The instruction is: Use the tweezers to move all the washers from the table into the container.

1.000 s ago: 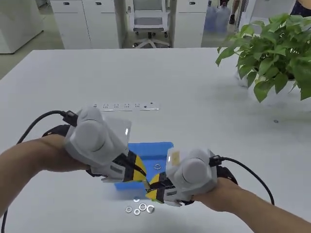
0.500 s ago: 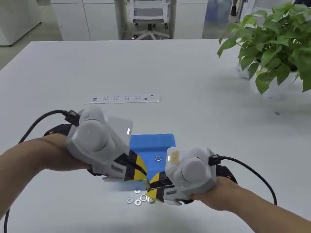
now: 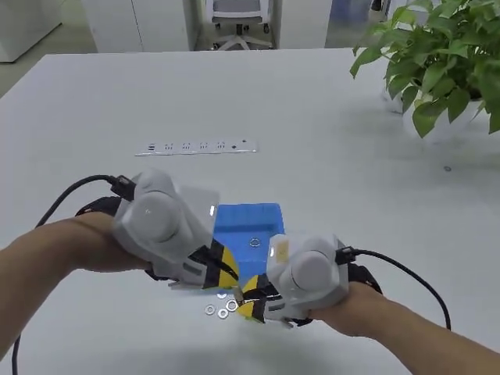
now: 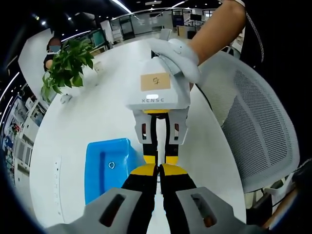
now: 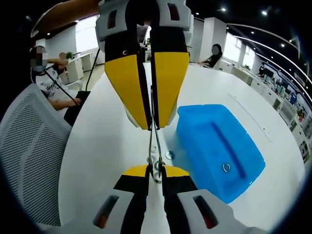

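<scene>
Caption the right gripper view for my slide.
Thin tweezers bridge left claw and right claw above loose washers beside a blue container holding one washer.

White counter [image 3: 328, 156] with power strip [image 3: 195, 147]; potted plant [image 3: 437, 55] far right; office chair [image 3: 234, 12], white cabinets [image 3: 133, 23] behind; ceiling lights [image 4: 119, 5] overhead.

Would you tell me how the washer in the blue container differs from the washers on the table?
The container washer lies alone on the floor of the blue container. The table washers are several, bunched together on the white table. The table washers lie right by the tweezers, while the container washer lies well away from them. All are small silvery rings lying flat.
</scene>
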Tool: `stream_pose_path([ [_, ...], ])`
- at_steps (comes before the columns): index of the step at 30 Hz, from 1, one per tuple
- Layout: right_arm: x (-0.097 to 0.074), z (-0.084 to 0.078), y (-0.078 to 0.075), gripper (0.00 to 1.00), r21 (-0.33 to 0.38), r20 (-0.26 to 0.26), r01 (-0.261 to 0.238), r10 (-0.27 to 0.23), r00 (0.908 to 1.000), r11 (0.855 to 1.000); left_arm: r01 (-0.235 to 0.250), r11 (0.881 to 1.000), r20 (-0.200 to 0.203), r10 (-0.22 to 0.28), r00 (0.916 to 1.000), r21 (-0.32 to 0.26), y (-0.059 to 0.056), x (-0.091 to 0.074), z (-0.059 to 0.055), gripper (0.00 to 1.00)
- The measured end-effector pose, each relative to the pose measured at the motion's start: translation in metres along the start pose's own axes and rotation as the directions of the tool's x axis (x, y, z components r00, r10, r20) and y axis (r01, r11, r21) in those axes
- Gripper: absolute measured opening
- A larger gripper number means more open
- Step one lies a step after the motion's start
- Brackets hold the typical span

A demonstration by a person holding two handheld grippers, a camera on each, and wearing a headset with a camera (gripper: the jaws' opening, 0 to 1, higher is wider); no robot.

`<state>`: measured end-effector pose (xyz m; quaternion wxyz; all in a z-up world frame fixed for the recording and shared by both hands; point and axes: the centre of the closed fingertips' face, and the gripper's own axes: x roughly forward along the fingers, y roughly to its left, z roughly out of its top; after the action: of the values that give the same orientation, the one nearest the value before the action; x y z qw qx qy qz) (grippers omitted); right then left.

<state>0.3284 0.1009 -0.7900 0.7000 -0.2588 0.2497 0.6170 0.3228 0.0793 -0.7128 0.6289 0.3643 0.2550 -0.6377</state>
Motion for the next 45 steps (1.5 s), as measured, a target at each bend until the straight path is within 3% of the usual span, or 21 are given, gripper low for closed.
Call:
stream_pose_path([
  [11,0.004,-0.004,0.002,0.12,0.016,0.0,-0.005,0.005,1.0,1.0,0.008,1.0,-0.014,-0.008,0.9999,0.0,-0.002,0.006,-0.005,0.06],
  [23,0.007,-0.005,0.0,0.12,0.027,0.002,-0.003,0.003,1.0,1.0,0.001,1.0,0.004,-0.001,1.0,-0.023,0.004,0.007,-0.004,0.07],
  [45,0.004,-0.004,0.001,0.1,0.073,0.011,-0.01,0.009,0.9999,0.997,0.022,0.999,0.015,-0.021,0.9997,-0.044,0.001,0.014,-0.002,0.07],
])
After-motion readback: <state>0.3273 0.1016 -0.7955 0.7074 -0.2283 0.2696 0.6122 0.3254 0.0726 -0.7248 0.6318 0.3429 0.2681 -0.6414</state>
